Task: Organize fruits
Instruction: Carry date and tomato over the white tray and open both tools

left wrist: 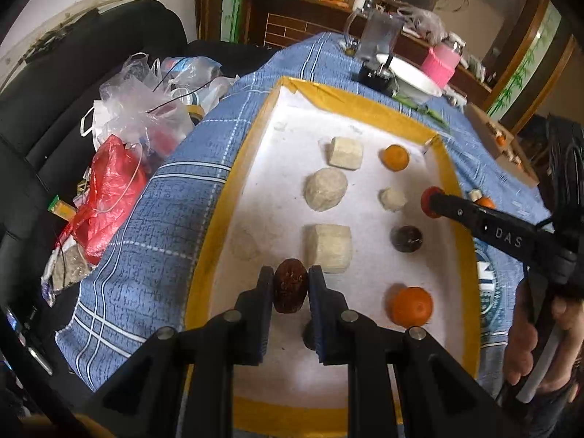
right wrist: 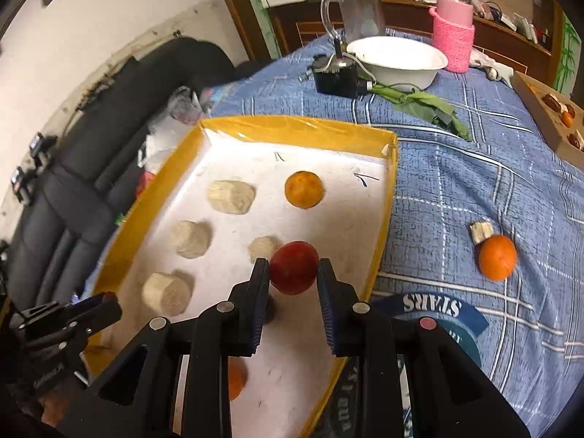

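A yellow-rimmed white tray (left wrist: 350, 104) (right wrist: 292, 126) lies on a blue checked cloth. My left gripper (left wrist: 291, 286) is shut on a dark brown date (left wrist: 290, 284), held above the tray's near left part. My right gripper (right wrist: 294, 273) is shut on a red fruit (right wrist: 294, 272) (left wrist: 427, 200) above the tray's right side. In the tray lie two oranges (left wrist: 395, 157) (left wrist: 410, 306), a dark round fruit (left wrist: 406, 239) and several pale blocks (left wrist: 326, 248). One orange (right wrist: 497, 257) sits on the cloth outside the tray, touching a small pale cube (right wrist: 481, 231).
A white bowl (right wrist: 398, 60), a clear jug (right wrist: 359, 11), a pink-sleeved bottle (right wrist: 452, 36), a black box (right wrist: 335, 75) and green leaves (right wrist: 427, 107) stand beyond the tray. A wooden tray with fruits (right wrist: 547, 109) is at far right. Plastic bags (left wrist: 135, 116) lie left on a black sofa.
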Demonstrator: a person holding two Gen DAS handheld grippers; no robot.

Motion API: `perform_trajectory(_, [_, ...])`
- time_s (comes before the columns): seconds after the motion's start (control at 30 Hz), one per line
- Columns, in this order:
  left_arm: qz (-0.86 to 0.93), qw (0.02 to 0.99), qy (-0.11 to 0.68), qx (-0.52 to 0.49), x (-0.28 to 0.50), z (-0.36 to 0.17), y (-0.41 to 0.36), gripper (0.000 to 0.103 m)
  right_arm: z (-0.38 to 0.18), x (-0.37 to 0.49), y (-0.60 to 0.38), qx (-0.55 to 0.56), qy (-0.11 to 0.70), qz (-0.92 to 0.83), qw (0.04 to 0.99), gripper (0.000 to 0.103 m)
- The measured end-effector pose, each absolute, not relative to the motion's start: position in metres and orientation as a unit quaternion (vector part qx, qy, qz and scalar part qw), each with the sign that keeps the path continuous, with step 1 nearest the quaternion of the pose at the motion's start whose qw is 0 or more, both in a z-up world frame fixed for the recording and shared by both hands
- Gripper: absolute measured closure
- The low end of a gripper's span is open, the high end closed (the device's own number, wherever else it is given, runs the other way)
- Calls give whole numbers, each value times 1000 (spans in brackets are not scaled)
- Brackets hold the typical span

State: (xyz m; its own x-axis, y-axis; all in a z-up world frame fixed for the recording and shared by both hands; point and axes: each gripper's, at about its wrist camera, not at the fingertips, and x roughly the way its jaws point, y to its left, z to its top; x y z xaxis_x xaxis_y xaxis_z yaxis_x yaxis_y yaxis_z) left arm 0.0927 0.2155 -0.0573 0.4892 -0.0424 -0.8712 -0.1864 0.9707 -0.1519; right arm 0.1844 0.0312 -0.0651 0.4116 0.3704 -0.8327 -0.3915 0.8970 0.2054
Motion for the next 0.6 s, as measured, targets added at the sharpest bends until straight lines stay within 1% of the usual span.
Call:
perform_trajectory(0.27, [57, 846, 520, -97, 100, -70, 218, 82, -78, 186, 46, -62, 504, 202, 838, 78])
perform_trajectory(0.5, [65, 835, 537, -103, 104, -81, 223, 81, -80, 190, 41, -40, 506, 212, 835, 76])
perform_trajectory(0.57, [66, 836, 535, -107, 102, -79, 224, 76, -76, 190, 35, -13, 505, 225, 833, 71])
perform_trajectory(0.6, [67, 836, 533, -108, 100, -76, 224, 68, -72, 189, 33, -2, 504, 231, 832, 68])
